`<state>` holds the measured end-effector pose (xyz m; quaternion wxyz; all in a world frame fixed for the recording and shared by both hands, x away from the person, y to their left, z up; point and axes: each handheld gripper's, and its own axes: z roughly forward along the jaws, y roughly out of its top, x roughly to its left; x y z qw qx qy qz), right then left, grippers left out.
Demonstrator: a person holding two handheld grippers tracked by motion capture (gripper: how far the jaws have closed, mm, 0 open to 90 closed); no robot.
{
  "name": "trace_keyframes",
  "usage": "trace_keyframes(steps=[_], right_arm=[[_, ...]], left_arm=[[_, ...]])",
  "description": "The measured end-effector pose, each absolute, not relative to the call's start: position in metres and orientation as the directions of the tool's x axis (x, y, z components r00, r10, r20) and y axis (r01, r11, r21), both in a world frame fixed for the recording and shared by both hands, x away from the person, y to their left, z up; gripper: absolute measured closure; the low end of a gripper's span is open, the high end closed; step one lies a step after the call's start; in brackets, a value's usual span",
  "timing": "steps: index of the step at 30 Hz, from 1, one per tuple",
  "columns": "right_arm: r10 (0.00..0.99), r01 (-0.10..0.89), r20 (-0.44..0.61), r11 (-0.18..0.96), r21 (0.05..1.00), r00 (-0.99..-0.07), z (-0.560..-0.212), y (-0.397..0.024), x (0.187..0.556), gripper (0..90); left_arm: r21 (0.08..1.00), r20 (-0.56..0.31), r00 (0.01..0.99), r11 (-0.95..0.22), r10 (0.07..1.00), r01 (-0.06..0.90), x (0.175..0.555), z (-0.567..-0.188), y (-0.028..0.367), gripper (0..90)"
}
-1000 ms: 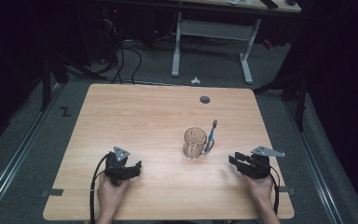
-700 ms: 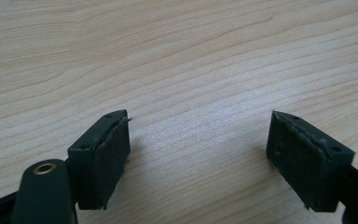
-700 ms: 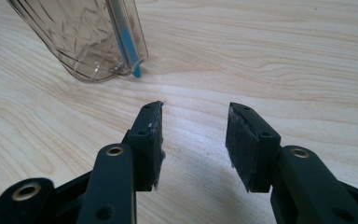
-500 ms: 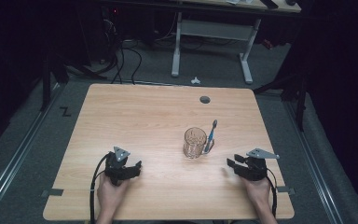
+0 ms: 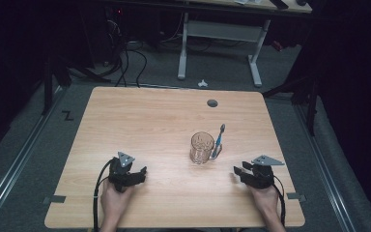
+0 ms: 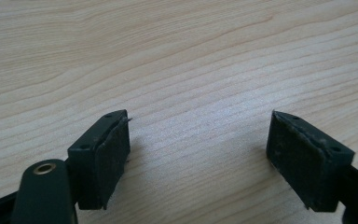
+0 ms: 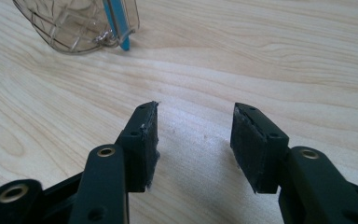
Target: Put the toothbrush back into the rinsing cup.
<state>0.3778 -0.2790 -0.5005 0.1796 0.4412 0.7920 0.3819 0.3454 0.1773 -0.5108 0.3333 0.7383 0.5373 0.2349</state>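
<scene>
Both grippers rest near the desk (image 5: 140, 116) front edge, fingers apart and empty.
Right gripper (image 5: 241, 173), fingers just opening, has the glass (image 5: 202, 148) with toothbrush (image 5: 219, 141) at ten o'clock; left gripper (image 5: 136, 174) faces bare wood.

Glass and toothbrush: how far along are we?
Looks done: the toothbrush stands in or against the glass; which, I can't tell. In hand: nothing. The right gripper sits beside the glass, jaws just opening with bare table between them. The left gripper is open over bare wood too. Left: no further step is evident; both hands rest near the front edge.
</scene>
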Motion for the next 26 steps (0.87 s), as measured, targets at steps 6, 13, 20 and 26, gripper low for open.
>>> trace_keyframes(steps=[6, 13, 20, 26], right_arm=[[0.834, 0.565, 0.030, 0.347, 0.748, -0.552, -0.504, -0.274, 0.378, 50.1], [0.830, 0.558, -0.002, 0.377, 0.739, -0.558, -0.504, -0.270, 0.377, 46.4], [0.834, 0.556, -0.021, 0.387, 0.735, -0.552, -0.504, -0.268, 0.377, 41.4], [0.836, 0.558, -0.020, 0.384, 0.735, -0.549, -0.504, -0.268, 0.377, 41.1]], left_arm=[[0.744, -0.011, 0.313, -0.201, 0.950, 0.637, 0.345, -0.511, 0.177, 22.0], [0.744, -0.011, 0.313, -0.201, 0.950, 0.637, 0.345, -0.511, 0.177, 22.0], [0.745, -0.012, 0.312, -0.200, 0.950, 0.637, 0.345, -0.511, 0.177, 22.0], [0.745, -0.011, 0.312, -0.201, 0.950, 0.637, 0.345, -0.511, 0.177, 22.0]])
